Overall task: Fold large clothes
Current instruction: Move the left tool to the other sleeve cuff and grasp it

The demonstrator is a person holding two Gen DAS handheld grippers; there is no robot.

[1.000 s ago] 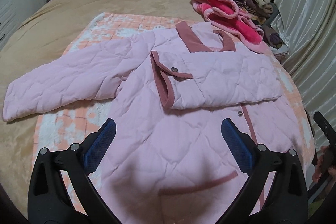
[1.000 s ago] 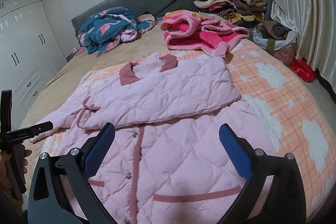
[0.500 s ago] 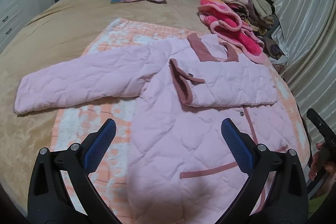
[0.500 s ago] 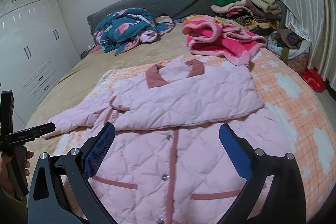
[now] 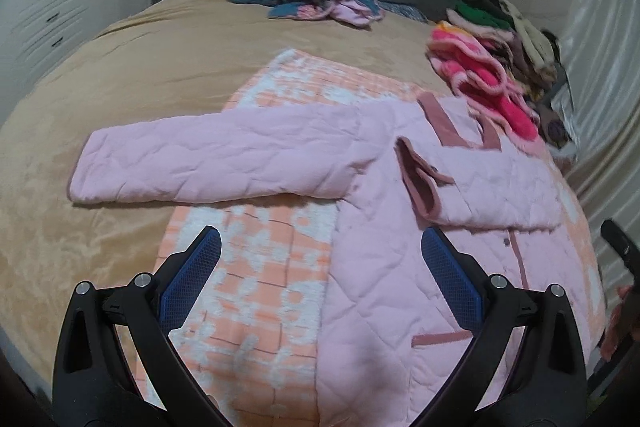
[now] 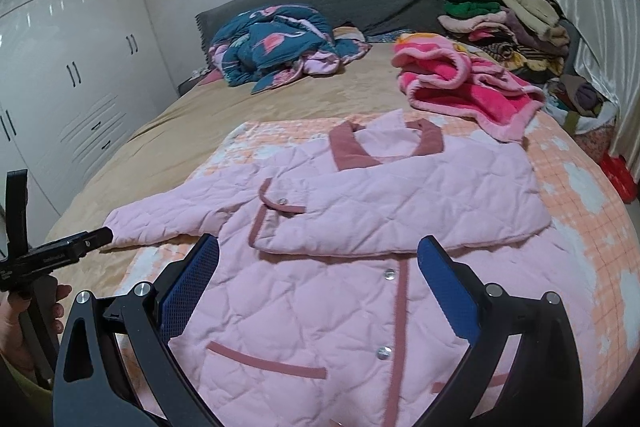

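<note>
A tan-covered bed (image 6: 168, 147) fills the room, an orange-and-white checked blanket (image 6: 580, 195) spread across it. On the blanket lies a pink quilted jacket (image 6: 320, 307), one sleeve folded over its chest, the other stretched toward 9 o'clock. The left gripper (image 5: 320, 277) and right gripper (image 6: 318, 277) hover above, jaws spread, holding nothing.
</note>
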